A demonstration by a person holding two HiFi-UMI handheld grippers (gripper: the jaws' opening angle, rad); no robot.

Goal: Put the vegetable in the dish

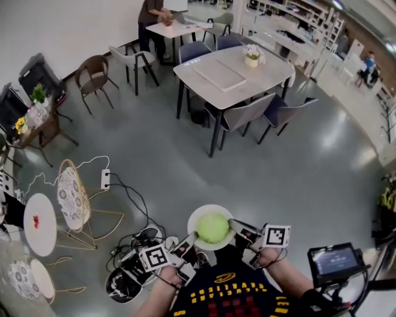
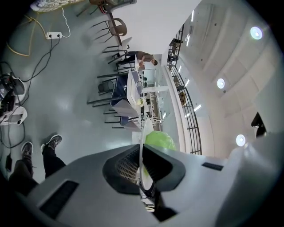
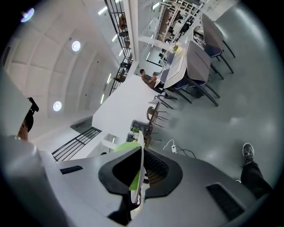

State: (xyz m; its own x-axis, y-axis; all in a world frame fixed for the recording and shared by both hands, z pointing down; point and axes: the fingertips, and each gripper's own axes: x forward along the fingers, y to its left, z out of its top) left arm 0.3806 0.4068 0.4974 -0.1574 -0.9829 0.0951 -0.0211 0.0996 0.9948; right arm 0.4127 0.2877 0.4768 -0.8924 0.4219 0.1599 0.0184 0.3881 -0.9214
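Note:
A white dish [image 1: 197, 218] is held in the air over the floor, close in front of me, with a round green vegetable [image 1: 213, 228] lying in it. My left gripper [image 1: 190, 246] is shut on the dish's near-left rim. My right gripper [image 1: 237, 228] is shut on its right rim. In the left gripper view the dish [image 2: 143, 142] shows edge-on between the jaws of the left gripper [image 2: 142, 166], the vegetable [image 2: 159, 139] beyond. In the right gripper view the dish [image 3: 141, 181] is clamped in the right gripper [image 3: 141, 170], the vegetable [image 3: 125, 146] to its left.
A grey dining table [image 1: 232, 74] with chairs stands ahead. A wire chair [image 1: 74, 198], a round white side table [image 1: 40, 223], a power strip [image 1: 105, 178] with cables and shoes [image 1: 124, 278] lie at the left. A screen device [image 1: 334, 260] is at my right. A person [image 1: 151, 18] stands far back.

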